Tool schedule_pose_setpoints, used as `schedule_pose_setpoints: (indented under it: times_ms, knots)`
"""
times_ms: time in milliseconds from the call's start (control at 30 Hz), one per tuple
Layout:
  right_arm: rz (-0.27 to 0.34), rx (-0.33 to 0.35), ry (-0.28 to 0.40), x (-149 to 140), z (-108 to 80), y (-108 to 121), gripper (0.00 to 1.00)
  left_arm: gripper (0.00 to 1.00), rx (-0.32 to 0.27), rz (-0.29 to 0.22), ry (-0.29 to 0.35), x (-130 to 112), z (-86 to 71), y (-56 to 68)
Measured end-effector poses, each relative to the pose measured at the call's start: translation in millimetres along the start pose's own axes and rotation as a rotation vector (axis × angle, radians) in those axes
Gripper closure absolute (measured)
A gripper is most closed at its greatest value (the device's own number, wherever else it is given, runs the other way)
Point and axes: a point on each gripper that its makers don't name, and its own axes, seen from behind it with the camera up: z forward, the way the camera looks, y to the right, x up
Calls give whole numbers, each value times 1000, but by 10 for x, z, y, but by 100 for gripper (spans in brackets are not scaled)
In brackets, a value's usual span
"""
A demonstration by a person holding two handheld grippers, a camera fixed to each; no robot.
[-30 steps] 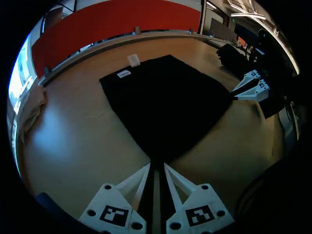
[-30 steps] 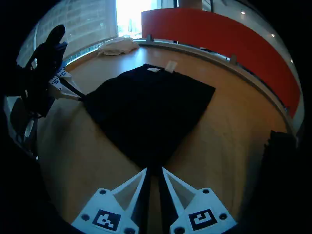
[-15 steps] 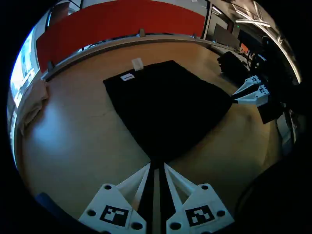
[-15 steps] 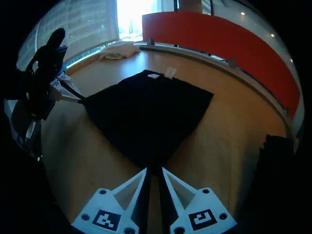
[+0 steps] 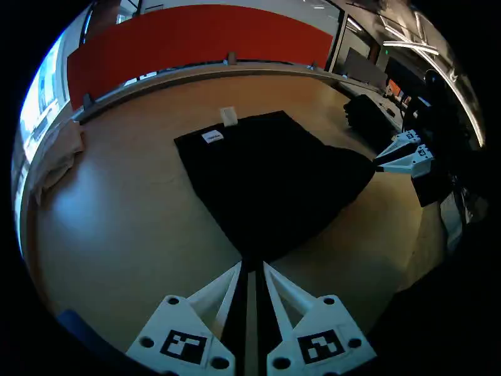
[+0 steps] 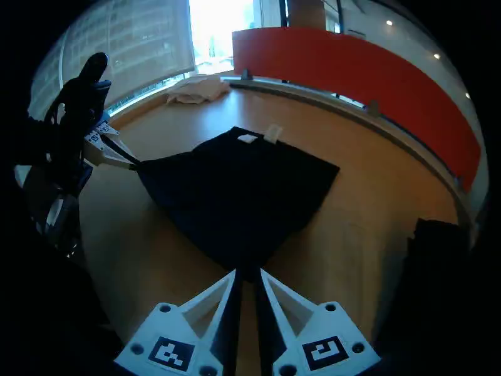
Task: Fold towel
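A black towel (image 5: 269,182) lies spread on the wooden table (image 5: 125,207), with a white label (image 5: 212,136) near its far corner. In the left gripper view my left gripper (image 5: 252,264) is shut on the towel's near corner. My right gripper (image 5: 377,163) pinches another corner at the right, where the cloth rises off the table. In the right gripper view the towel (image 6: 238,188) runs from my right gripper (image 6: 248,272), shut on its corner, to the left gripper (image 6: 136,165) at the left, held by a dark-sleeved hand.
A red partition (image 5: 200,34) runs along the table's far edge. A beige cloth (image 6: 194,88) lies by the window. A stack of dark folded cloth (image 6: 435,250) sits at the right of the right gripper view. Bare wood surrounds the towel.
Both grippers have risen with their corners still held. The towel's near edge has lifted, and the cloth looks smaller and more bunched toward the far side.
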Motion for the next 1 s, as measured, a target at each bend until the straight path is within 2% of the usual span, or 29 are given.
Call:
schedule_pose_setpoints:
  times_ms: [600, 1000]
  knots:
    - [3, 28, -15, -66, -430, -312, 87, 92, -47, -36, -22, -216, -442, 367]
    - [6, 47, -19, -76, -683, -508, 87, 91, -63, -54, -28, -299, -734, 503]
